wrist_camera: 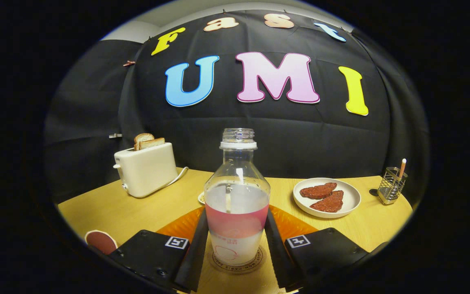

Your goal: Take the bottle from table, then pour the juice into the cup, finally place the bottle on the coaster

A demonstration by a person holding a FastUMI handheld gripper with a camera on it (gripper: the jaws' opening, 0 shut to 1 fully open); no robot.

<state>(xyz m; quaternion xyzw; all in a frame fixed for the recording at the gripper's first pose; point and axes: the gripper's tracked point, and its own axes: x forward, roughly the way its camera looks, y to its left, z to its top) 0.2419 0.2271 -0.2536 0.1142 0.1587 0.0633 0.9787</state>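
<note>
Your gripper (236, 249) has its fingers (196, 249) pressed on both flanks of the bottle (237, 204), pinching it low at the banded lower half, so it sits directly between them at your 12 o'clock. Its long axis stands upright, cap off, pale juice filling roughly the lower two thirds. Under its base lies a round coaster (255, 267) with lettering around the rim, too curved and small to read reliably. The bottle's pink label carries print I cannot make out. Beyond, on the worktop (120, 210), an orange mat (296, 224) spreads behind; a plate (351, 200) sits at 2 o'clock, a toaster (147, 169) at 10. I judge release comes next.
</note>
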